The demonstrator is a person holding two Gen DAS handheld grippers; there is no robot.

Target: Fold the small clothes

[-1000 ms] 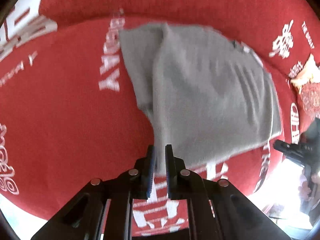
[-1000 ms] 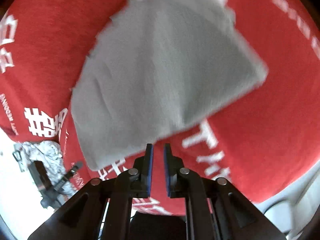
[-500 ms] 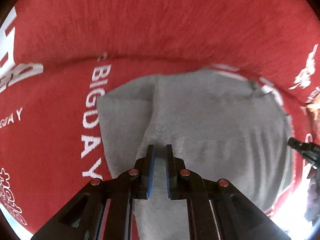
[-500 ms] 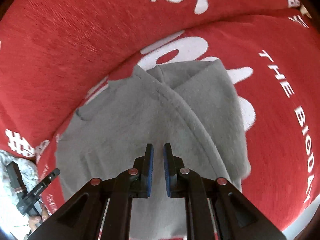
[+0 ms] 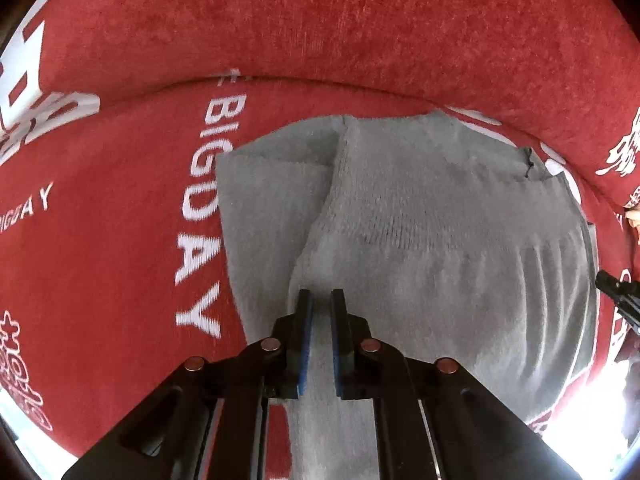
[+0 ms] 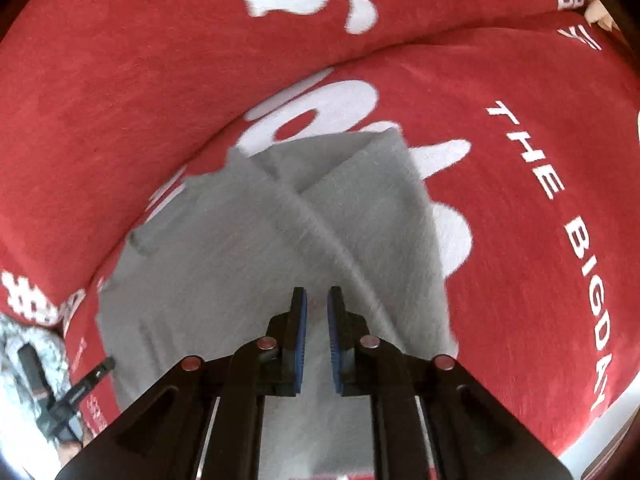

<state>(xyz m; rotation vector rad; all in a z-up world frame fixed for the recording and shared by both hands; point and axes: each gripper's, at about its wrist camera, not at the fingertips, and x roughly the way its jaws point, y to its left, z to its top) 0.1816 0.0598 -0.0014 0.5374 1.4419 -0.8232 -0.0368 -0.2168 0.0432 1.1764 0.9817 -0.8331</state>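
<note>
Both grippers, left (image 5: 318, 300) and right (image 6: 316, 298), are pinched nearly shut on the near edge of the grey garment (image 5: 440, 220), which lies on the red sofa seat (image 5: 120, 240) against its back (half-folded, apparently), likely to carry that edge over.

My left gripper (image 5: 319, 300) hides the near edge of the grey garment (image 5: 440, 248); whether its pads pinch cloth I cannot see. Same under my right gripper (image 6: 317, 298): the fabric runs beneath the fingers and off the bottom edge. The other tool (image 6: 76, 396) shows only as a dark sliver at the left wrist view's right rim. White lettering on the red cover (image 5: 360, 40) is cut at the frame edges. A pale patterned cloth (image 6: 16, 344) at lower left is too blurred to identify.
</note>
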